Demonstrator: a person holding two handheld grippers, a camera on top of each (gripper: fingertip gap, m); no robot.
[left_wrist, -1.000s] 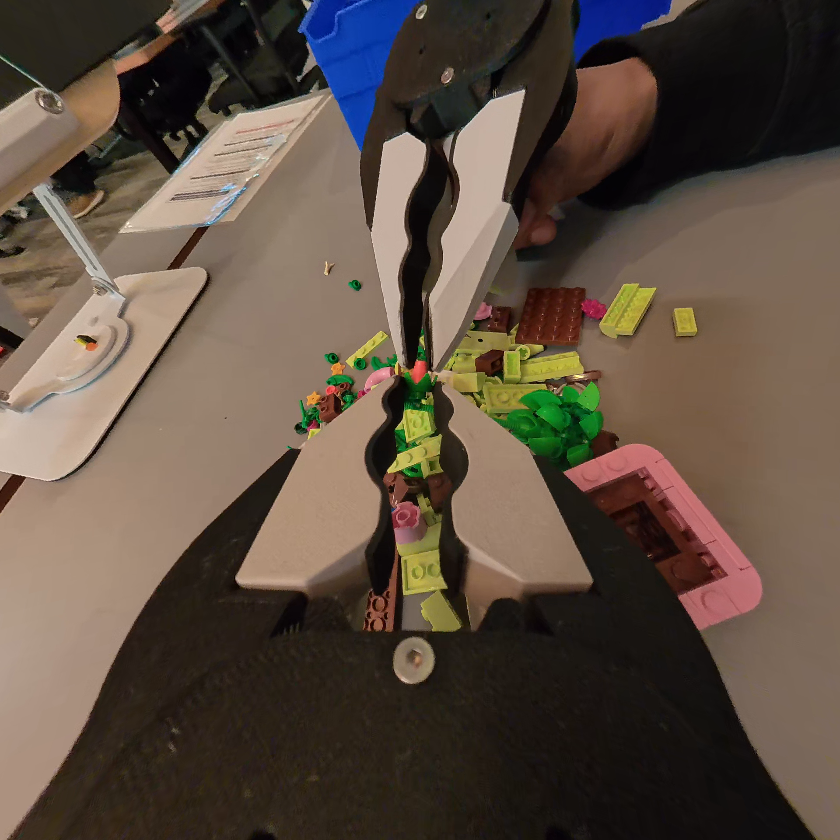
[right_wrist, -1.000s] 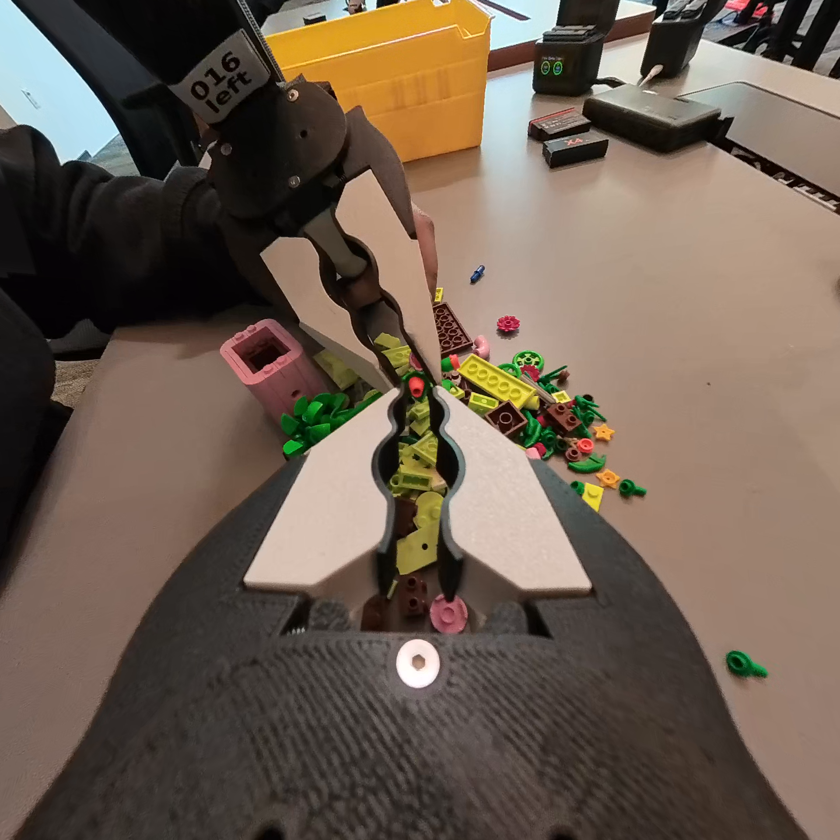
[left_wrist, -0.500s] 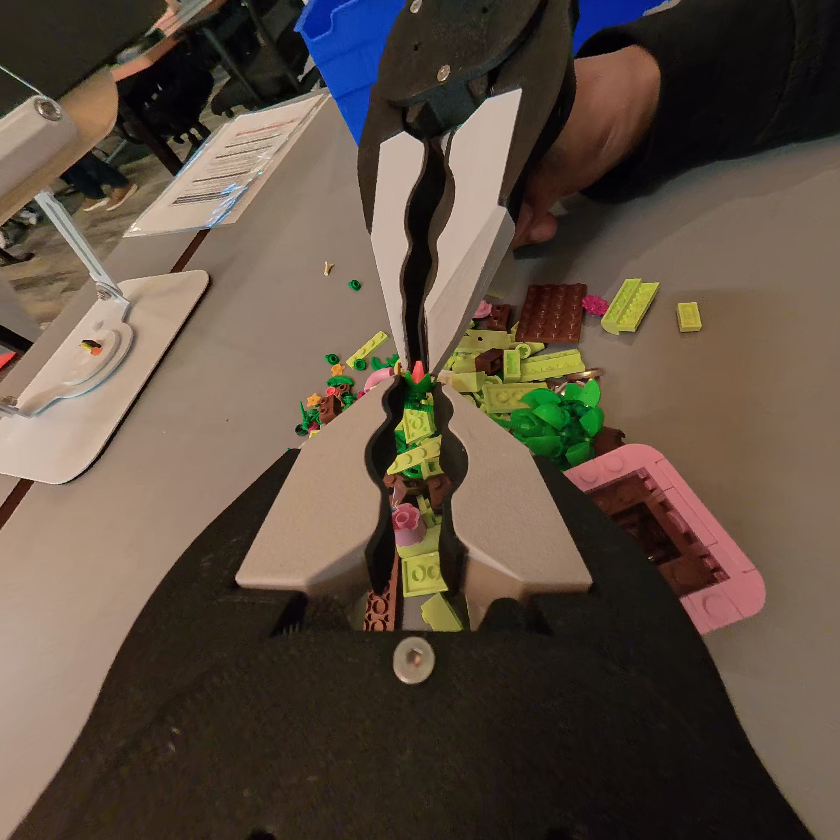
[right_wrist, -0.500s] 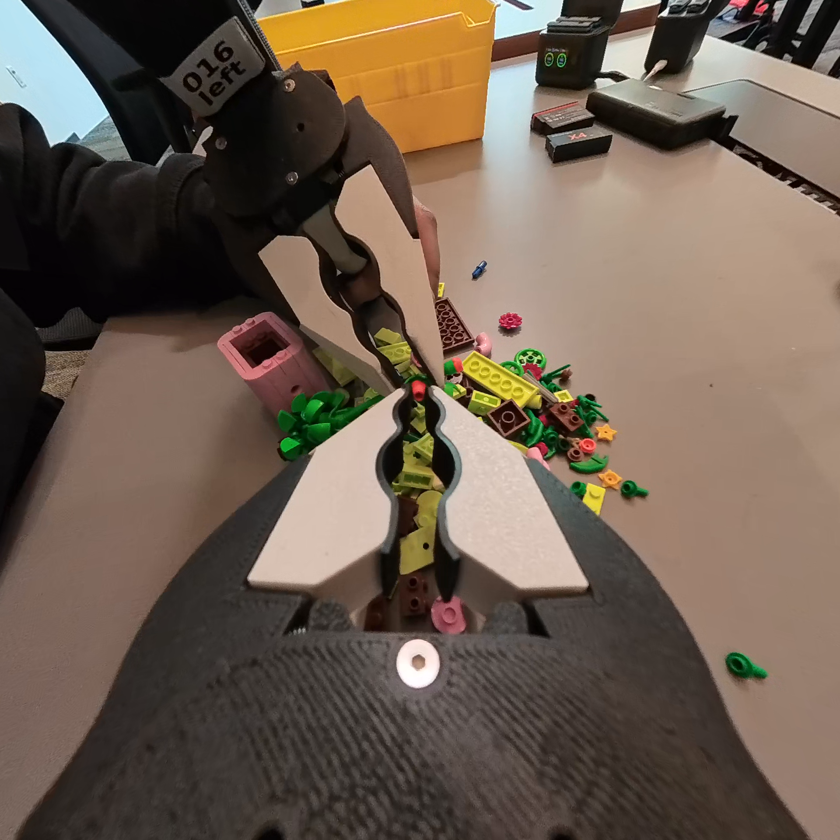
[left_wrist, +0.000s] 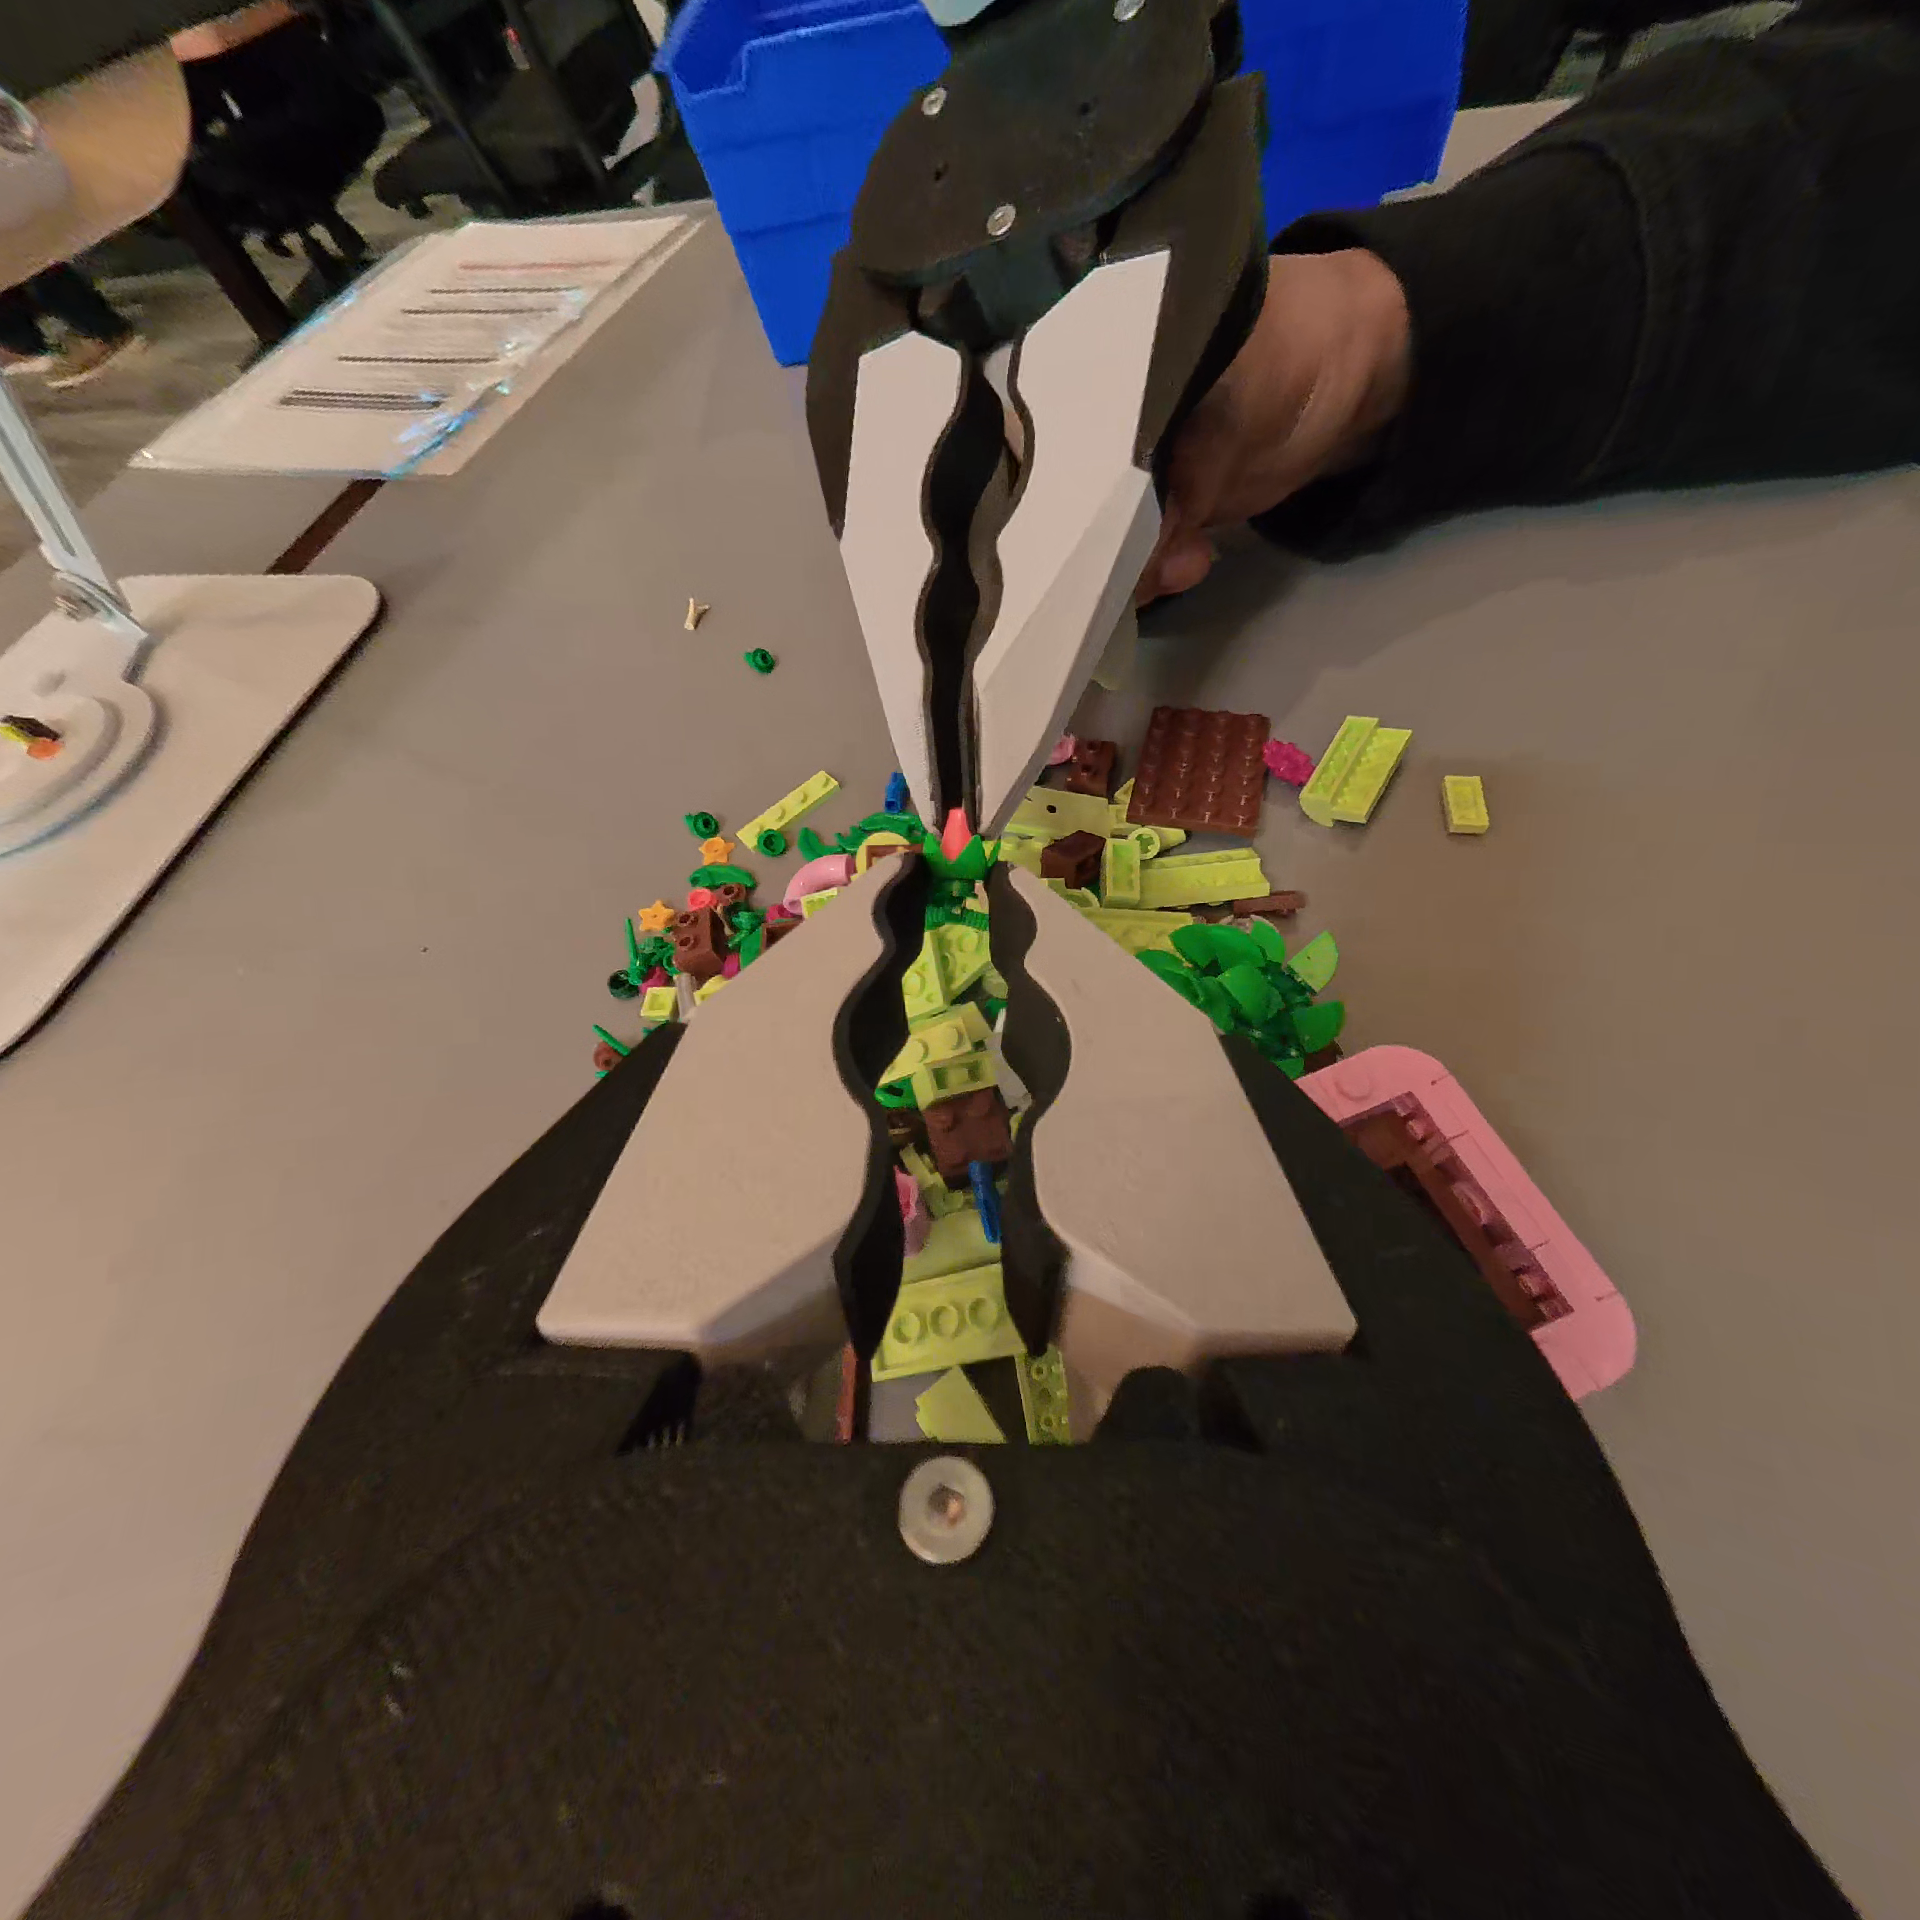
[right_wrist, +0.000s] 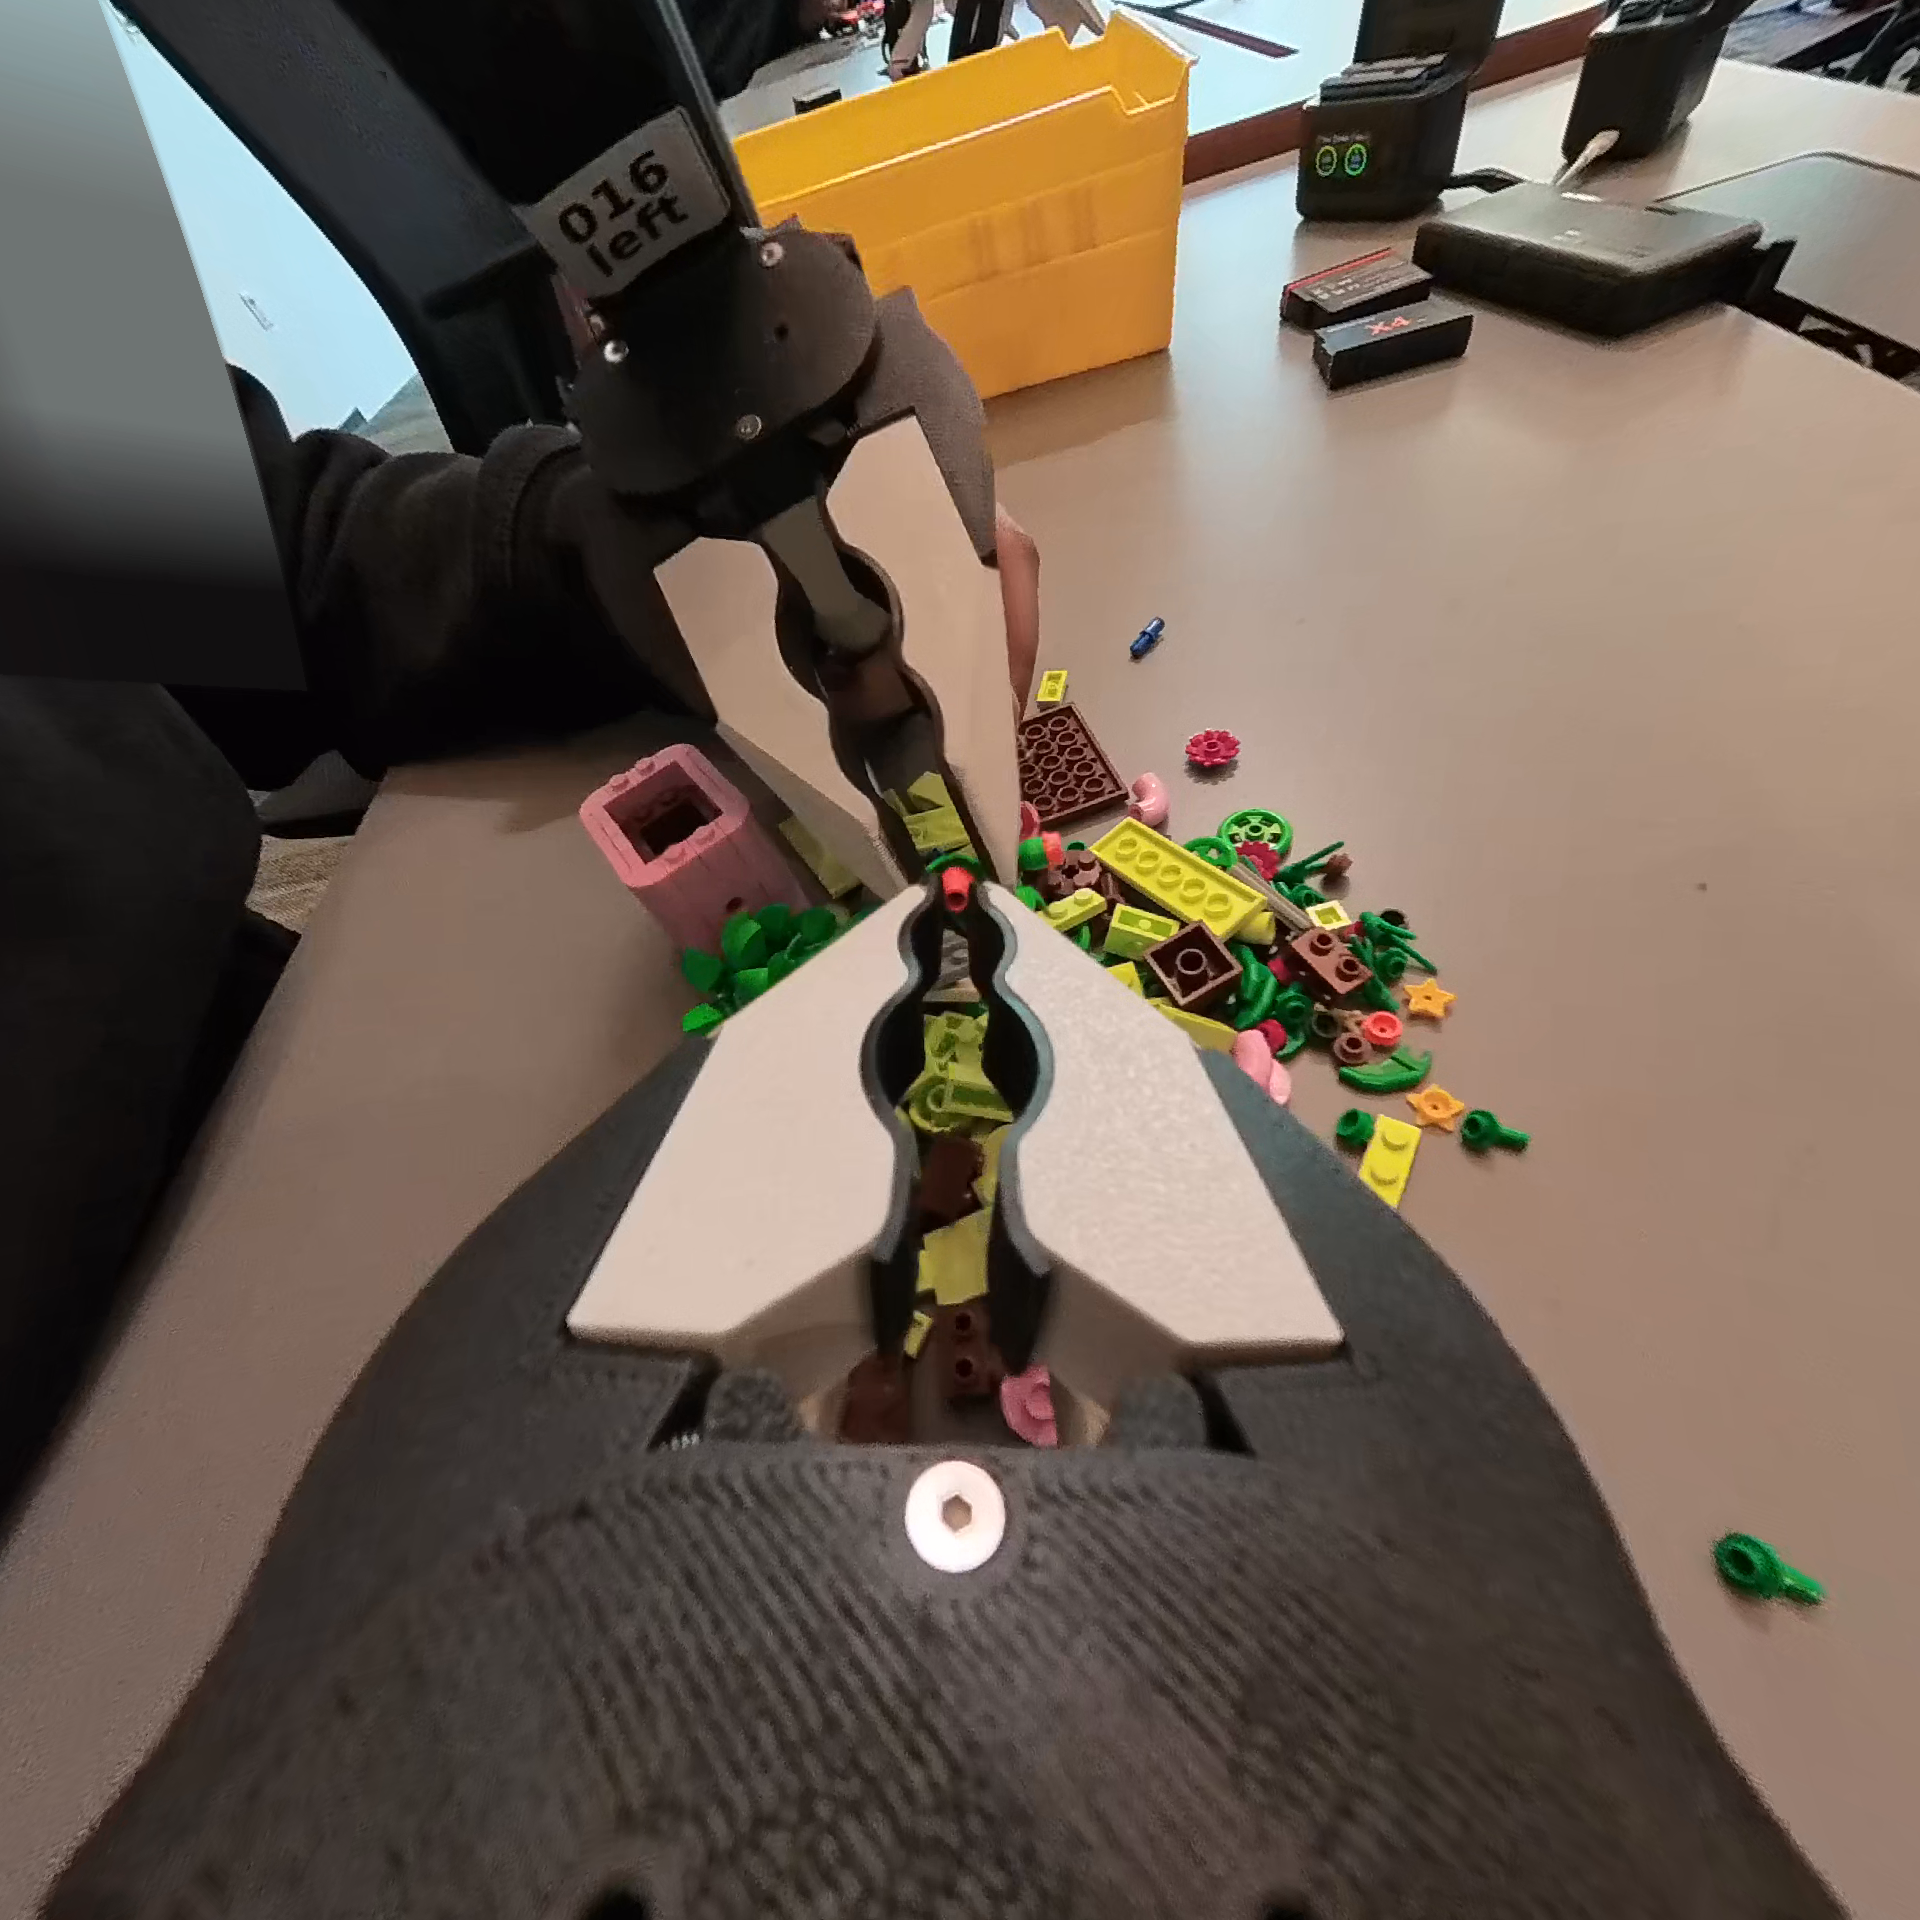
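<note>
My left gripper is shut on a tiny green leafy stem piece topped by a red bud. It holds the piece just above a pile of small toy bricks on the grey table. My right gripper meets it tip to tip from the far side and is shut on the red bud. The right gripper also shows in the left wrist view, coming down from above. The left gripper shows in the right wrist view, held by a hand in a black sleeve.
A pink brick-built pot lies at the pile's edge. A brown plate and lime bricks lie around. A blue bin, a paper sheet, a white stand base, a yellow bin and black boxes stand farther off. The tips of both grippers are at nearly the same place. From either gripper's tips it is about 9 cm to the brown plate.
Both grippers have stayed tip to tip on the small piece. They have risen and tilted slightly, so the pile sits a little lower in both views.
</note>
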